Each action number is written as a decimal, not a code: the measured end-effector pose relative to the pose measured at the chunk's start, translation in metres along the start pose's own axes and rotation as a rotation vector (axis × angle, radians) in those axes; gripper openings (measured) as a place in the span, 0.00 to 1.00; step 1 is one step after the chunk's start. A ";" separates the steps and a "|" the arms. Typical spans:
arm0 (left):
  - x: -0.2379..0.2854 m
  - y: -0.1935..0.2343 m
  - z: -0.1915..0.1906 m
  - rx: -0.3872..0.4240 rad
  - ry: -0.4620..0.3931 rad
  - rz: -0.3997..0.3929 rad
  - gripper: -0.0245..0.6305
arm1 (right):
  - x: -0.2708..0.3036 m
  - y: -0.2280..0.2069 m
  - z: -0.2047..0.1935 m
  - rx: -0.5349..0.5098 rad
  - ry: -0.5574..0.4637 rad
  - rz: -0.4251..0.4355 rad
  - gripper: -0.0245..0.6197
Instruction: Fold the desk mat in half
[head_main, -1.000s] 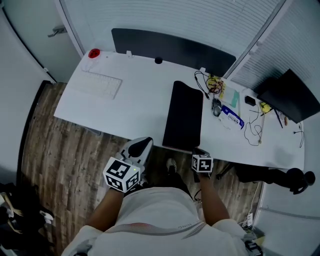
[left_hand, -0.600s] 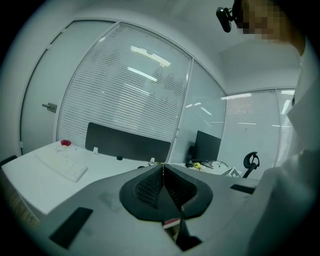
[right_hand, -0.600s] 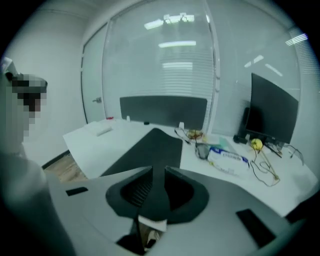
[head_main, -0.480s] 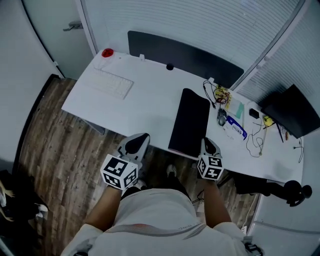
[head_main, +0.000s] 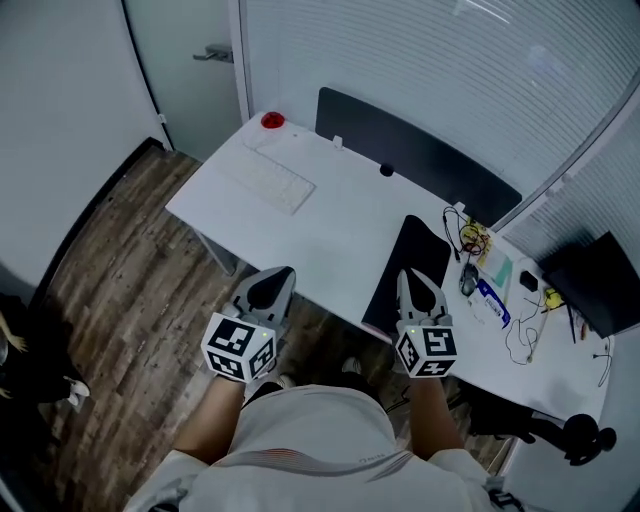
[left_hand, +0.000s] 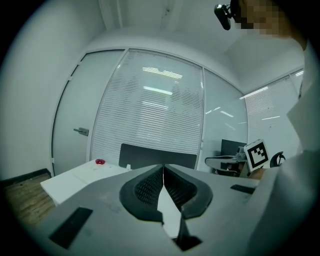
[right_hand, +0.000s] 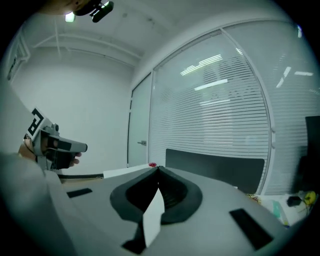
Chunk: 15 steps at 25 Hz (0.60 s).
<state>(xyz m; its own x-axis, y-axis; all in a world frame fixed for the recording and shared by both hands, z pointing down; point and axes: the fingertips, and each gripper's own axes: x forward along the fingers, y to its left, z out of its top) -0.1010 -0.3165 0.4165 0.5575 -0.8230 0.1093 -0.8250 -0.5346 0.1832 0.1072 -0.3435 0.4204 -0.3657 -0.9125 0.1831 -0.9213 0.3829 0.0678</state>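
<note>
Between the tips of the left gripper (left_hand: 163, 166) nothing sits: its two ribbed dark pads meet at the front in a closed wedge, pointing roughly level across the room. Beside it, the right gripper (right_hand: 158, 169) has just been closing its jaws, and they stand together as well, with nothing caught between them. Both are held side by side in front of the person's light shirt (head_main: 310, 440), each with its marker cube toward the body. The left one is over the wooden floor (head_main: 120, 290), the right one at the front edge of the white desk (head_main: 330, 230).

The desk mat (head_main: 430, 242) lies on that desk as a narrow dark strip, its length running from the front edge toward the back. Its near end is just ahead of the right gripper's nose, which overlaps it in the head view; neither gripper holds it. Whether the strip is one layer or two cannot be made out.

Well to the left of the mat lies a white keyboard (head_main: 272, 182), and a small red button (head_main: 272, 120) sits near the desk's far left corner. A dark panel (head_main: 420, 158) stands along the back edge. Just right of the mat lies a tangle of cables (head_main: 470, 240) among small items. Behind the desk runs a glass wall with blinds (head_main: 450, 60), and to its left a door (head_main: 190, 70) with a lever handle.
</note>
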 end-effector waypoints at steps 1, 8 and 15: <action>-0.002 0.003 0.001 -0.001 -0.003 0.006 0.06 | 0.002 0.003 0.003 -0.002 -0.004 0.008 0.12; 0.001 0.002 0.001 -0.005 -0.008 0.004 0.06 | 0.002 0.009 0.009 -0.005 -0.006 0.031 0.12; 0.008 -0.003 -0.001 -0.003 -0.007 -0.022 0.06 | 0.000 0.007 0.003 -0.008 0.011 0.023 0.12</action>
<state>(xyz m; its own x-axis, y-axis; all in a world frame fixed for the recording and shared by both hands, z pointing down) -0.0943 -0.3212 0.4183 0.5749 -0.8122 0.0987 -0.8122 -0.5520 0.1886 0.1008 -0.3416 0.4183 -0.3851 -0.9019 0.1954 -0.9117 0.4047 0.0711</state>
